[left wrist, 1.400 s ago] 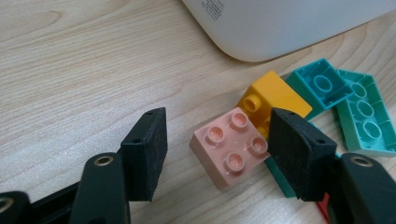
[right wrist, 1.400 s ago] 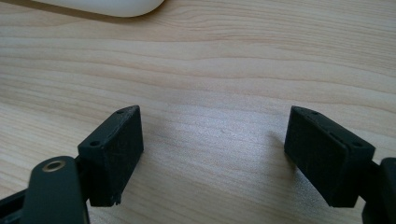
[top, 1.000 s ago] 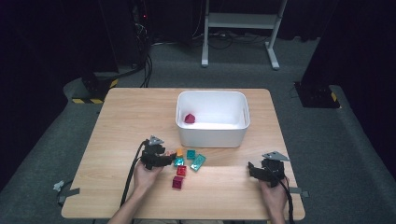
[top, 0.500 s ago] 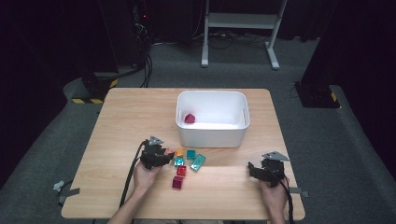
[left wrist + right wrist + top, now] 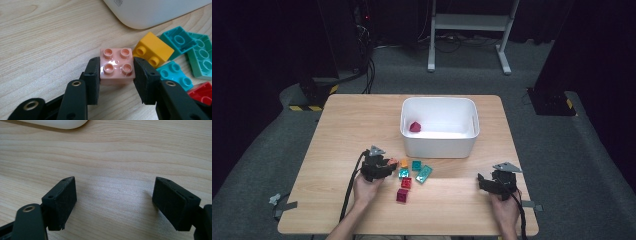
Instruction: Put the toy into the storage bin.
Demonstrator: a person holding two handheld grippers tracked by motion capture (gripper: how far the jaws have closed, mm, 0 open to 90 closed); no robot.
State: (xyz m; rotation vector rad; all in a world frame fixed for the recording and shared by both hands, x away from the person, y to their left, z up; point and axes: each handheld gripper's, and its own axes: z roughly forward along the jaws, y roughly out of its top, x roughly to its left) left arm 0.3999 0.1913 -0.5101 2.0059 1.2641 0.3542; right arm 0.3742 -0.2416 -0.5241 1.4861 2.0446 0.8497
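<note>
— Left hand-held gripper [image 5: 117, 72]?
— Clamped on the pink block [image 5: 116, 65], studs up, one pad flat against each side. Jaws just closed in around it. Sitting on the bench [image 5: 45, 37], just beside the yellow block [image 5: 153, 49].
— Underside of the pink block?
— Hidden; bottom edge lost in shadow between the pads, so resting or lifted, hard to say.
— From above?
— Barely a speck of pink at the tip of the left hand-held gripper [image 5: 384, 163]; mostly covered by the black body and grey plate.
— Other pieces?
— Teal blocks [image 5: 175, 74] and a light green plate [image 5: 202, 60] at the right, the plate cut off by the frame. Only a corner of a red block [image 5: 203, 93] visible.
— White bin [image 5: 439, 127]?
— Near the blocks, farther up the bench; just its rounded lower wall in the left gripper view. One dark red piece [image 5: 414, 126] inside, shape too small to make out.
— Right hand-held gripper [image 5: 120, 202]?
— Wide open over bare wood, nothing between the pads. Well apart from the blocks, near the front right corner [image 5: 499, 182].
</note>
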